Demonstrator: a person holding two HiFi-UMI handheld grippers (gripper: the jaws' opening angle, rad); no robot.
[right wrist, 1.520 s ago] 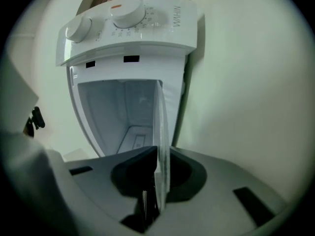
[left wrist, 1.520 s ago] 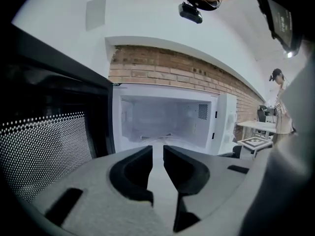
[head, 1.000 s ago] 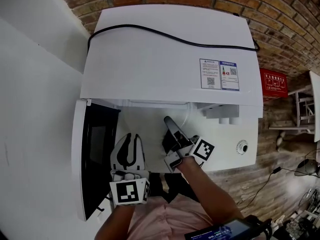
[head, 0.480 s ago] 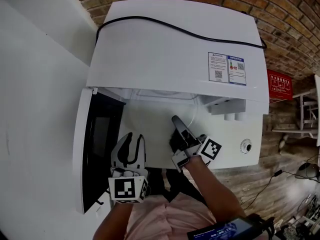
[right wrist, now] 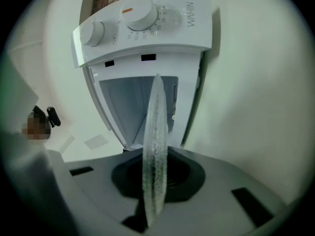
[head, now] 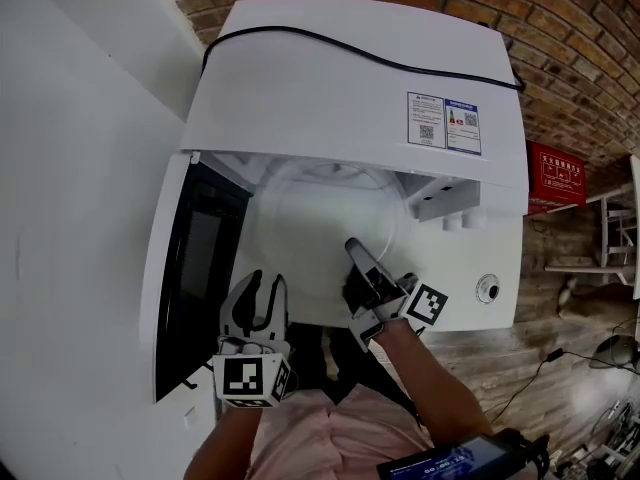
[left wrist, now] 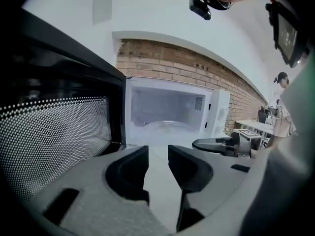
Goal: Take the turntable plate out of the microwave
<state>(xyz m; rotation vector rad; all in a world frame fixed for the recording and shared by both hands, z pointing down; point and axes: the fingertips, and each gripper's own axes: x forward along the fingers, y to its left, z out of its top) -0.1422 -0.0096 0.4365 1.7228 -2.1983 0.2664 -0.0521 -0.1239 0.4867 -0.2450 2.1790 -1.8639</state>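
Note:
The clear glass turntable plate lies flat, half out of the white microwave, whose door is swung open to the left. My right gripper is shut on the plate's near right rim; its jaws have just closed on it. In the right gripper view the plate runs edge-on between the jaws. My left gripper is open at the plate's near left rim, its jaws just widened, nothing pressed between them. In the left gripper view, the plate and cavity lie ahead of the left gripper.
A black cable crosses the microwave's top. The control panel with its knobs is right of the cavity. A brick wall is behind, a red box at the right, a white wall at the left.
The plate has slid out of the cavity toward me with the right gripper on its rim. The left gripper's jaws have spread a little and it has shifted slightly.

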